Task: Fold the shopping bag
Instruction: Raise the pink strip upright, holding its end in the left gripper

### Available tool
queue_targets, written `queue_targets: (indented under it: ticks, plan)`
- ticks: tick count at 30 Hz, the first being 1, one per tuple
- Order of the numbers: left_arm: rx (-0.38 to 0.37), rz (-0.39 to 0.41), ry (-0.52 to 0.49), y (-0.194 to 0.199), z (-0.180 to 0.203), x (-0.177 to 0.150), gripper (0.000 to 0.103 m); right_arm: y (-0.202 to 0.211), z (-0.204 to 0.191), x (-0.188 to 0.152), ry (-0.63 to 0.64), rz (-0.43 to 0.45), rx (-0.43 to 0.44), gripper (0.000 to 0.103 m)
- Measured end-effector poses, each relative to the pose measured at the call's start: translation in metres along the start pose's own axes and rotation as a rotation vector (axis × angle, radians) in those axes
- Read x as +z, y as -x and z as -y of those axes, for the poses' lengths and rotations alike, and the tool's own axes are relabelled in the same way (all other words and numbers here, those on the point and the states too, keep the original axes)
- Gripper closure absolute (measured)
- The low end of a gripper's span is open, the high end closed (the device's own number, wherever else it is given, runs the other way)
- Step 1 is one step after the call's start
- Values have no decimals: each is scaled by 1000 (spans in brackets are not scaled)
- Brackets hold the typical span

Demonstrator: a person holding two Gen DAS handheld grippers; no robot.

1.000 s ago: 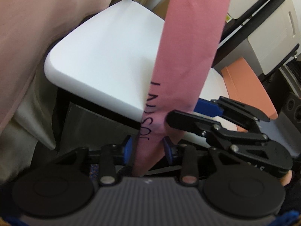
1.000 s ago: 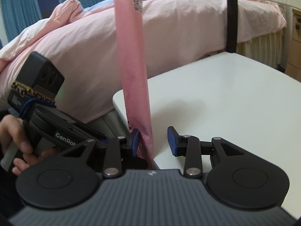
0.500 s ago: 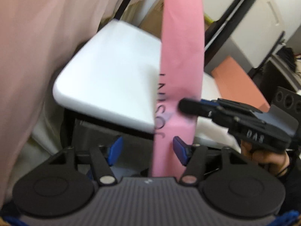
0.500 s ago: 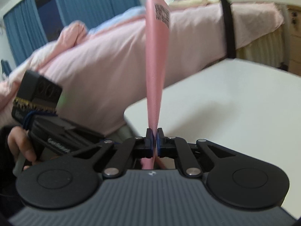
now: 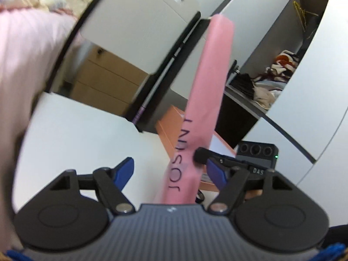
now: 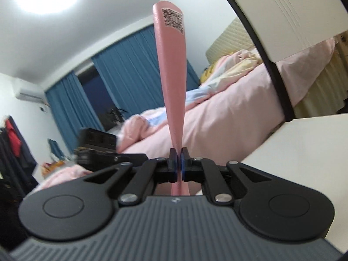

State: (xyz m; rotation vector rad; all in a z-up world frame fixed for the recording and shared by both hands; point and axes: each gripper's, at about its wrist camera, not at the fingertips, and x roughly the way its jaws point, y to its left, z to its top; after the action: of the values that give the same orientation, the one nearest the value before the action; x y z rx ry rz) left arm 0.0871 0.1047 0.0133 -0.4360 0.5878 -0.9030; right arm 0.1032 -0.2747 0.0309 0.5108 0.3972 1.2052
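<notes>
A pink shopping bag (image 6: 173, 82), already folded down to a narrow strip, stands on end in mid-air above the edge of a white table (image 5: 71, 134), its long axis running nearly upright with a slight lean in the left wrist view. The right gripper (image 6: 178, 165) has its pads pressed together on the strip near the lower end, so the length with the printed code rises straight up and away from its fingers. The left gripper (image 5: 168, 169) straddles the same strip lower down, at the dark lettering; its jaws are opening, and the strip passes between the blue pads without either one pressing on it. In the left wrist view the right gripper's tip reaches in from the right and meets the strip just above the left gripper's fingers, so both hands work close together at the bag's lower end while the free top sways unsupported. A pink bed (image 6: 228, 117) lies behind.
</notes>
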Motion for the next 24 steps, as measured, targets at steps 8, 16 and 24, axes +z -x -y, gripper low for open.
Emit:
queue_targets:
  ticks: [8,16,24]
  plan:
    - [-103,-85,-46,-15,4,-2,69,-2,10,-5,-59,-9,131,96]
    - [-25,-57,-124,-15,25,-16,100,2,13,-10,-73,-10,81,82]
    - [418,-68,-260,-21,45,-28,100,3,-5,-7,54,50,-249,75]
